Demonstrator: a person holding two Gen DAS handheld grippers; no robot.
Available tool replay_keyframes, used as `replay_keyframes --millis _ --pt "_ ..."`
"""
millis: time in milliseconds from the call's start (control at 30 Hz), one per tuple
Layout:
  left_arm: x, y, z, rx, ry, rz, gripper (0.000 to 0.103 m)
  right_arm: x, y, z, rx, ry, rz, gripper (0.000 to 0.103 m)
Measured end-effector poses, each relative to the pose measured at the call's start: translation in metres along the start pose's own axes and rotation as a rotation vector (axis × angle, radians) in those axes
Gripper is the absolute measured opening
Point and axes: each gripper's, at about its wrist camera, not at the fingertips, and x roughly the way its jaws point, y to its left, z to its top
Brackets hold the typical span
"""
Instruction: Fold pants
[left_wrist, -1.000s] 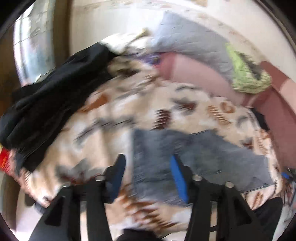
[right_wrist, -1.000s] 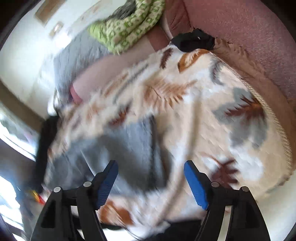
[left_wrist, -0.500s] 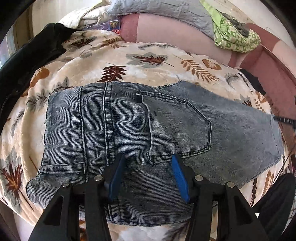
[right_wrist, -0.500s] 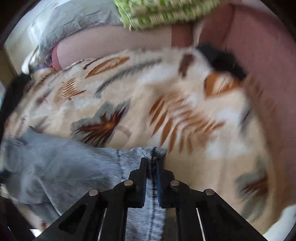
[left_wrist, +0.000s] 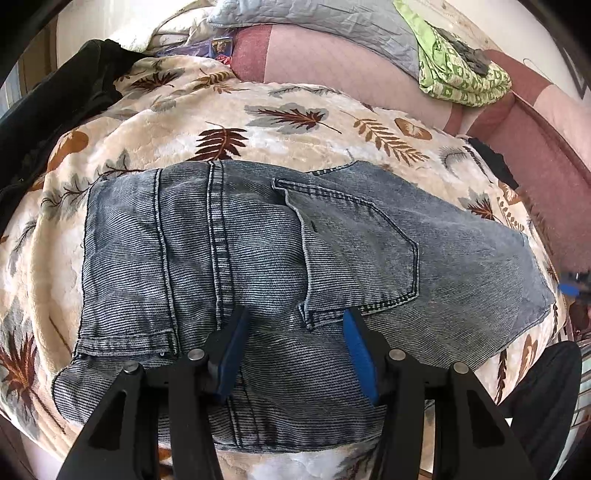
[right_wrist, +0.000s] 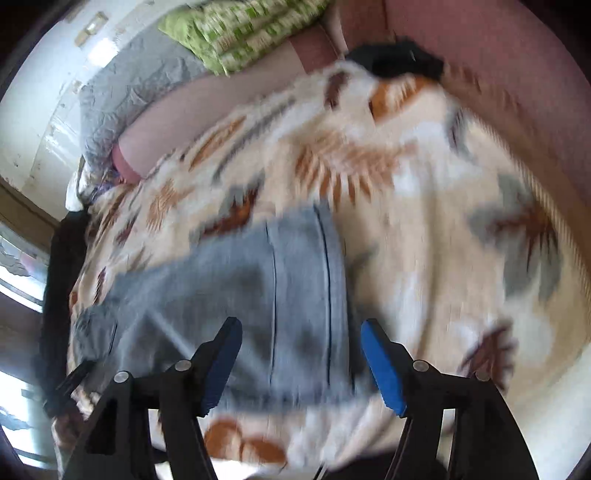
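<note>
Left wrist alone shows the jeans' (left_wrist: 295, 266) back pocket (left_wrist: 354, 251); both hand-held grippers (left_wrist: 295, 350) (right_wrist: 301, 363) gape wide.

Bare blanket (left_wrist: 295, 133) beyond the jeans (left_wrist: 258, 258), black garment (left_wrist: 55, 107) crowding its left edge

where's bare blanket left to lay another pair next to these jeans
Most open: the leaf-print blanket between the jeans and the pink sofa back. A narrow strip runs along the jeans' left edge. Crowded: the black garment at far left, and the green cloth on the sofa back.
</note>
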Motion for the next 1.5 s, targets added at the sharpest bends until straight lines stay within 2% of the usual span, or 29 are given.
replay_keyframes --millis 100,133,167,233,333,400,500,533,600,633,667,733,800,867,933,967,1000,1033,1067,1133,1200,1233,1367,1433,1500 --pt "0.000 -0.002 -0.001 0.009 -0.004 0.007 0.054 0.023 0.001 -0.012 -0.018 0.058 -0.030 0.066" --pt "0.000 -0.002 -0.001 0.008 -0.005 0.008 0.054 0.027 0.007 -0.014 -0.061 0.056 -0.072 0.054" --pt "0.000 -0.001 -0.001 0.006 -0.005 0.008 0.054 0.028 0.013 -0.015 -0.109 0.046 -0.103 0.024" --pt "0.000 -0.001 -0.001 0.007 -0.003 0.007 0.054 0.024 0.019 -0.015 -0.151 0.044 -0.113 0.018" --pt "0.001 0.001 0.000 0.025 0.010 -0.003 0.054 0.004 0.036 -0.019 -0.317 0.009 -0.230 0.017" --pt "0.002 0.004 0.004 0.045 0.025 -0.014 0.054 0.000 0.026 -0.015 -0.341 -0.007 -0.298 0.017" --pt "0.006 0.015 0.013 0.038 0.062 -0.050 0.051 0.025 -0.001 -0.008 -0.314 0.109 -0.243 0.017" --pt "0.007 0.019 0.016 0.028 0.080 -0.071 0.050 0.025 -0.004 -0.009 -0.299 0.085 -0.226 0.019" --pt "0.008 0.023 0.019 0.027 0.112 -0.102 0.050 0.020 -0.007 -0.007 -0.259 0.078 -0.212 0.034" --pt "0.008 0.023 0.021 0.022 0.127 -0.105 0.050 0.014 -0.009 -0.005 -0.239 0.065 -0.213 0.057" --pt "0.006 0.022 0.022 0.019 0.136 -0.095 0.050 0.005 -0.009 -0.006 -0.230 0.026 -0.219 0.064" --pt "-0.004 0.013 0.024 0.031 0.126 -0.047 0.050 -0.018 -0.001 -0.009 -0.213 -0.059 -0.201 0.064" --pt "-0.020 -0.001 0.025 0.057 0.077 -0.030 0.051 -0.038 0.011 -0.012 -0.192 -0.134 -0.104 0.064" --pt "-0.035 -0.017 0.025 0.090 0.018 -0.039 0.052 -0.042 0.022 -0.014 -0.181 -0.138 0.024 0.065" --pt "-0.039 -0.026 0.024 0.094 -0.022 -0.003 0.061 -0.024 0.026 -0.015 -0.153 -0.083 0.143 0.071" --pt "-0.032 -0.027 0.021 0.086 -0.007 0.038 0.070 -0.009 0.023 -0.016 -0.145 -0.044 0.135 0.072" --pt "-0.022 -0.024 0.017 0.074 0.035 0.088 0.073 0.008 0.018 -0.017 -0.130 0.004 0.095 0.072" --pt "0.000 -0.018 0.010 0.062 0.132 0.159 0.073 0.032 0.007 -0.021 -0.096 0.100 0.037 0.072" --pt "0.015 -0.013 0.002 0.068 0.191 0.173 0.074 0.040 0.000 -0.023 -0.076 0.124 0.051 0.071" --pt "0.006 -0.016 -0.001 0.106 0.144 0.178 0.074 0.028 0.007 -0.015 -0.083 0.102 0.034 0.071" --pt "-0.010 -0.022 0.006 0.109 0.118 0.195 0.074 0.009 0.025 -0.003 -0.127 0.036 -0.005 0.071" --pt "-0.022 -0.025 0.012 0.104 0.064 0.182 0.074 0.000 0.042 0.005 -0.164 0.000 -0.006 0.071" --pt "-0.049 -0.026 0.032 0.052 -0.096 0.099 0.075 0.009 0.127 0.031 -0.296 -0.037 0.131 0.071" --pt "-0.033 -0.017 0.035 0.011 -0.081 0.127 0.076 0.036 0.185 0.041 -0.377 -0.007 0.215 0.071" --pt "-0.006 -0.003 0.029 -0.042 0.004 0.187 0.076 0.067 0.230 0.046 -0.419 0.044 0.292 0.071"
